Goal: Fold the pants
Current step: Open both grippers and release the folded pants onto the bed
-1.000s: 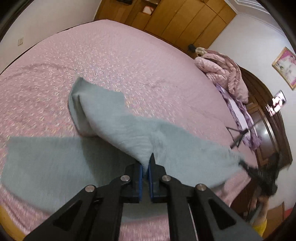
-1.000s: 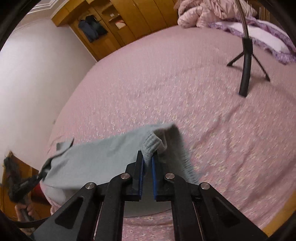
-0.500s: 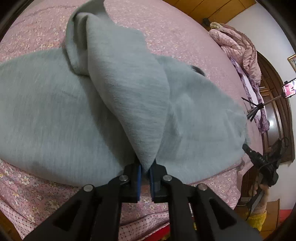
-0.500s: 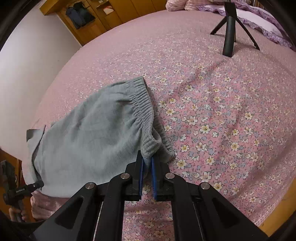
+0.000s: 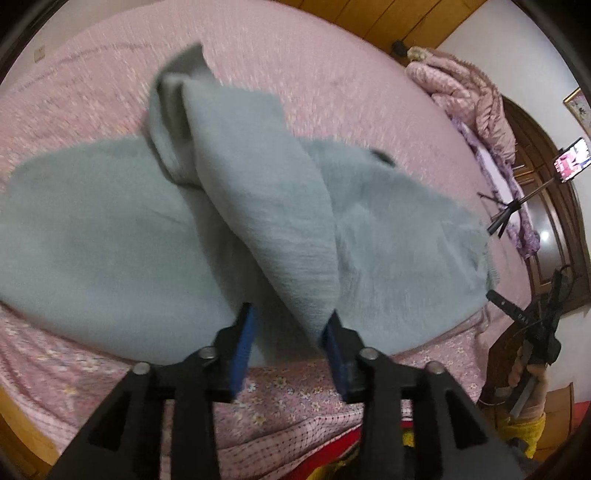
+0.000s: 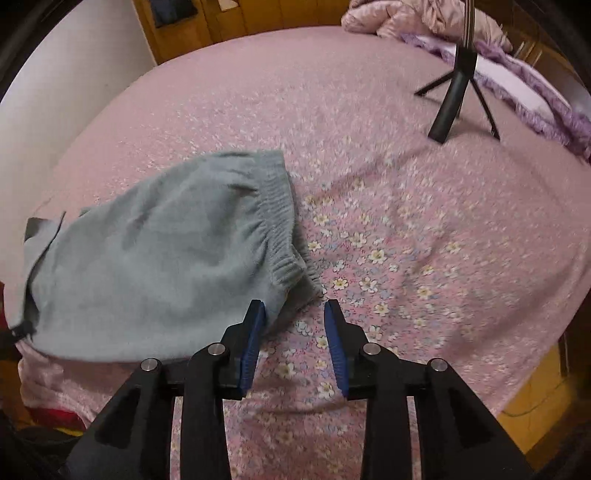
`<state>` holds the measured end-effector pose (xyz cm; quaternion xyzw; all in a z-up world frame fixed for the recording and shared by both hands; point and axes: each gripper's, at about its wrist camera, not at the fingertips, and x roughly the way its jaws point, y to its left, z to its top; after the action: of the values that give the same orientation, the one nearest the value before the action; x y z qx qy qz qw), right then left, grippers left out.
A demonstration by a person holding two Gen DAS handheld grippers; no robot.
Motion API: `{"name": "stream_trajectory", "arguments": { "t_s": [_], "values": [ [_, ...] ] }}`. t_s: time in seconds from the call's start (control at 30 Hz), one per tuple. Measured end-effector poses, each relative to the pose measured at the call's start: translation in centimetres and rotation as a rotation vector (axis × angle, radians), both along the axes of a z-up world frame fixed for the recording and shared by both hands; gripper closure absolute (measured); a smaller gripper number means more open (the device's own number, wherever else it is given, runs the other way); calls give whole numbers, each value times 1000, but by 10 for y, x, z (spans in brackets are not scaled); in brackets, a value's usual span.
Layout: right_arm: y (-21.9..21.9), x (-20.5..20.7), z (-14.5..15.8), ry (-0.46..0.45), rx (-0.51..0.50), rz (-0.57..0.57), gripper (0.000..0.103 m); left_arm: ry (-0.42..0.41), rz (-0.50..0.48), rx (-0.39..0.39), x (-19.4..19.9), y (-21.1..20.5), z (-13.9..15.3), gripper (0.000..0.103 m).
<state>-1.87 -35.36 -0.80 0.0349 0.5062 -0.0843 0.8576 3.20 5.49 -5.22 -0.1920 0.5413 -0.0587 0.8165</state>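
Both claws are opening over the bed (image 6: 424, 221): the left claw (image 5: 288, 325) lets the pants (image 5: 147, 236) fold slip ahead of it, the right claw (image 6: 293, 321) releases the waistband (image 6: 277, 221) just ahead-left.

- Grey pants (image 5: 110, 240): soft, matt fleecy cloth, with a ribbed elastic waistband (image 6: 280, 221).
- Bedsheet (image 6: 406, 240): matt pink floral cloth.
- Left gripper (image 5: 290, 328): matt black plastic, blue pads, shiny metal pins.
- Wardrobe (image 5: 388, 18): smooth, varnished wood.
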Motion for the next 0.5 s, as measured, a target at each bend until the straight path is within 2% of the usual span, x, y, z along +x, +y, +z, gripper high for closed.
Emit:
{"name": "stream_trajectory", "arguments": {
  "t_s": [0.1,0.3,0.5],
  "values": [
    [12,-2,16,-34,2,27,69,-35,14,20,-6,7,14,51],
    [57,8,27,-68,57,137,69,-78,34,50,-16,17,29,50],
    [109,38,1,-2,104,230,69,-119,55,72,10,18,43,50]
  ]
}}
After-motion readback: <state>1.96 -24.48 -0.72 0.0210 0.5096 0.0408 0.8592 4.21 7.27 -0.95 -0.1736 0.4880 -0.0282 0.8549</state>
